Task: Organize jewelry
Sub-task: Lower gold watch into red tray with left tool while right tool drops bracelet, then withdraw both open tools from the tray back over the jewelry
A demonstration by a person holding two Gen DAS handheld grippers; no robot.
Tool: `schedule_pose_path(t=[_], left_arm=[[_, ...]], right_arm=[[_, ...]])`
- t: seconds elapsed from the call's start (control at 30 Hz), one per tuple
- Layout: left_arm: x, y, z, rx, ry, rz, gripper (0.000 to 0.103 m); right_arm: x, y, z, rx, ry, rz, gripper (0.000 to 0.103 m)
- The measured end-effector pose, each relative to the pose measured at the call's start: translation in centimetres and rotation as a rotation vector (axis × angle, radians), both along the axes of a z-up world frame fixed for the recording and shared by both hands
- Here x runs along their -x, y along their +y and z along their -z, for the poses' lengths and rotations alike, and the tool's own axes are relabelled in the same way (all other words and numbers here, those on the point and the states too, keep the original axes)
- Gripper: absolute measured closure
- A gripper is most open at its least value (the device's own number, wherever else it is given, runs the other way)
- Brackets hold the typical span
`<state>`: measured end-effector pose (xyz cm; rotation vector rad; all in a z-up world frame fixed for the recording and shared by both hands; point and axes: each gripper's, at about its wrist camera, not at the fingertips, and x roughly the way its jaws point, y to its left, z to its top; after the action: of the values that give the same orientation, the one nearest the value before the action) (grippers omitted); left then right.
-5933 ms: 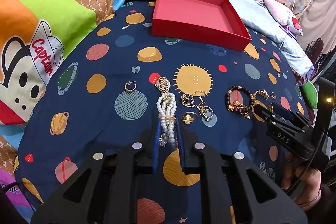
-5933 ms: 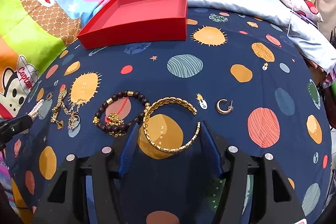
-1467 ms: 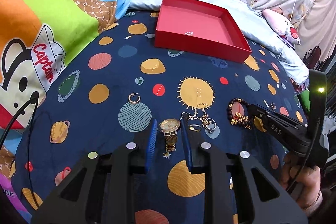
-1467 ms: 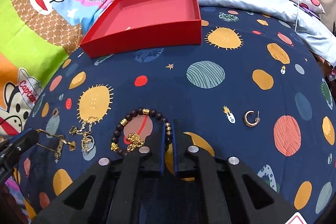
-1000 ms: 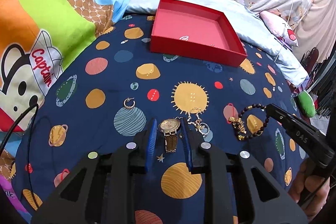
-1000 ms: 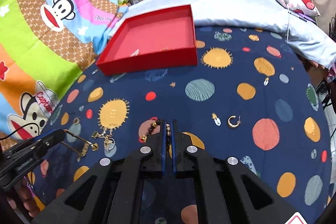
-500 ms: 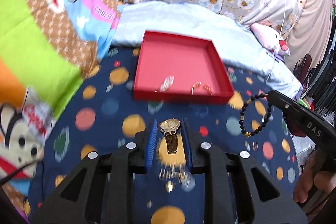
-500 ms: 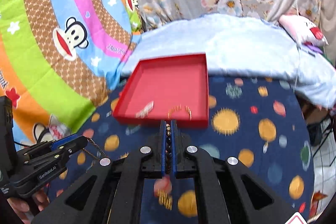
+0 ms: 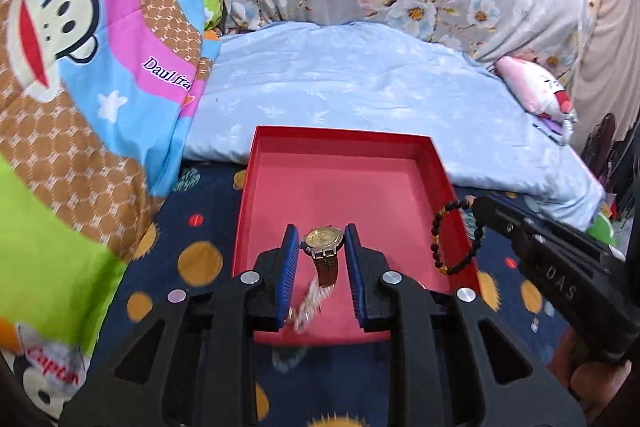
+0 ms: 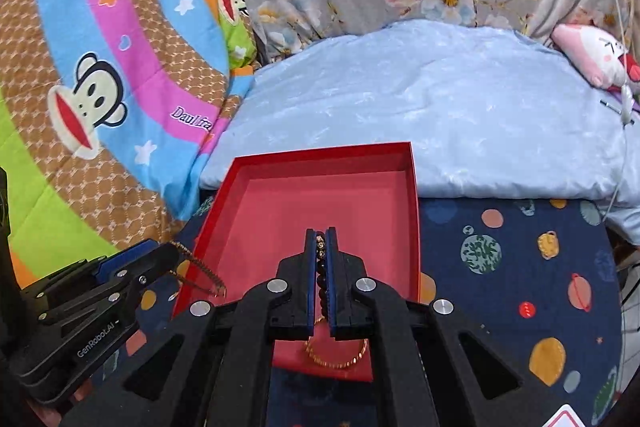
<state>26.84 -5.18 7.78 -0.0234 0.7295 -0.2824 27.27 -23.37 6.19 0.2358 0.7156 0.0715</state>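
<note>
Two pieces now carried over shallow red cardboard tray point(image 9: 444, 171): left gripper point(image 9: 322, 247) clamping gold-faced wristwatch point(image 9: 322, 241), right gripper point(image 10: 321, 247) pinched on dark beaded bracelet point(image 9: 456, 235). Both lifted off blanket; release next.

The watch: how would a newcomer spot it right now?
Find the red tray on the planet-print bedspread. Above its near end, the left gripper pinches a watch: round gold face, brown strap, unlike the dark bead bracelet dangling at right.
</note>
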Motion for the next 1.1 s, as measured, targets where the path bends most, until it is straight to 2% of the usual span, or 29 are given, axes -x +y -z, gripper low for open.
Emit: schedule_pose_path(t=[0.2,0.5,0.53,0.6,0.63,0.87,1.1], left_arm=[[-4.2,-1.0,2.3,-0.03,0.04,-0.026,0.08],[-6.2,-1.5,4.9,-0.079,0.061,-0.053,0.08],[-6.1,-1.6,4.8,-0.094,0.041,-0.063,0.079],[-5.7,-1.8,4.5,-0.131,0.004,-0.087,0.064],[-5.5,-1.8,4.2,-0.135,-0.008,-0.091,0.057],[-2.0,-1.6,2.3,-0.138,-0.05,-0.087,0.056],[4.0,-0.5,0.8,-0.151,-0.072,-0.093,0.053]], right_arm=[[-2.9,-0.4,3.2,-0.033,0.063,-0.003,0.099],[-4.6,-0.4,5.4,0.0,0.093,0.018,0.097],[-4.3,-0.6,5.2,0.009,0.08,0.031,0.094],[-3.9,-0.7,4.8,0.023,0.063,0.044,0.092],[-3.2,-0.8,4.5,0.026,0.051,0.05,0.091],[2.8,-0.5,2.4,0.012,-0.019,0.053,0.083],[9.6,1.0,1.3,0.029,-0.046,0.044,0.079]])
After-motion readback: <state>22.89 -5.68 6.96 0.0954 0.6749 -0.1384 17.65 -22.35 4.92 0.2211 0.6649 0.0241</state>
